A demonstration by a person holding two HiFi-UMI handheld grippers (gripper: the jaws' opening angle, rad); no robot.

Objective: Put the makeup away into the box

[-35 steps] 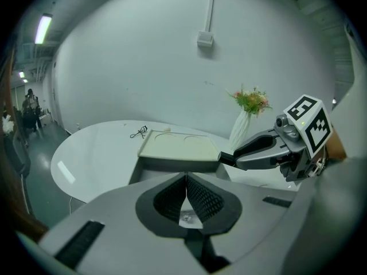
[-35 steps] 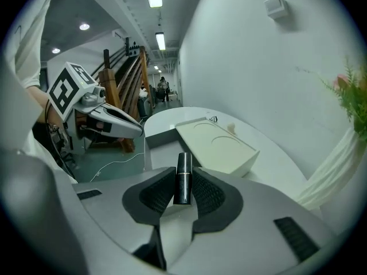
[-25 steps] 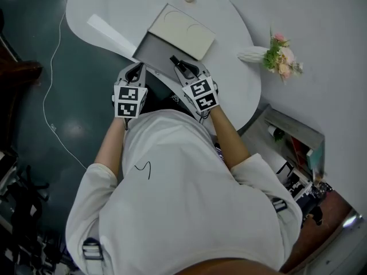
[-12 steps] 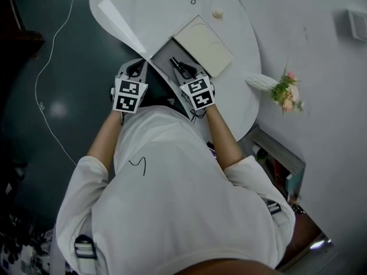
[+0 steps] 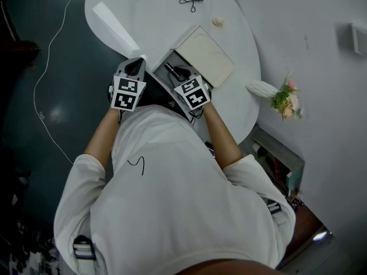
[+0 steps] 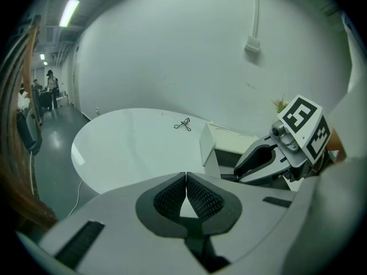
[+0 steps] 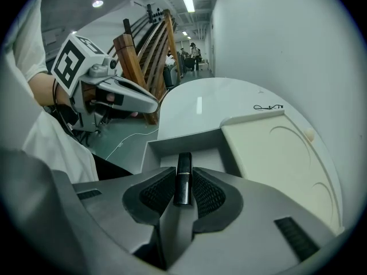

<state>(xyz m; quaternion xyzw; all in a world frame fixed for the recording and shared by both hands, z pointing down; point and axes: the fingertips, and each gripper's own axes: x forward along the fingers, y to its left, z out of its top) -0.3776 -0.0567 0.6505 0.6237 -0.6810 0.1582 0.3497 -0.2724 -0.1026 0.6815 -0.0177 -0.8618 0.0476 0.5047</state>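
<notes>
Cable [image 5: 40, 115]: thin white line on the dark floor, well out to the left of my left gripper [image 5: 137, 63].
My left gripper [image 6: 186, 177]: I read its pads pressed together tip to tip with nothing caught between them. It sits at the near edge of the table [image 5: 160, 16], just left of the box.
Box [image 5: 160, 61]: open grey tray on the white table, between my two tools and slightly ahead of them. From the right gripper view, its near wall [image 7: 150, 152] lies directly under that tool's tips.
Black tube [image 7: 184, 168]: this is the makeup item. It stands clamped lengthwise between the right pads, with its top end poking out past them over the open grey tray. I see it as a dark stub in the head view [image 5: 170, 69].
My right gripper [image 5: 179, 74]: jaws partly apart and closed on the black tube, angled down at the box [image 7: 183, 182].
Lid [image 5: 205, 55]: cream panel lying flat against the box's far right side, just right of my right gripper [image 7: 281, 159].
Eyelash curler [image 5: 191, 2]: on the table beyond the box, well ahead of both tools.
Cream round piece [image 5: 218, 21]: small, past the lid's far corner, ahead and right of my right gripper.
Flowers [image 5: 285, 99]: pink bunch in a white vase [image 5: 261, 87], well off to the right of my right gripper.
</notes>
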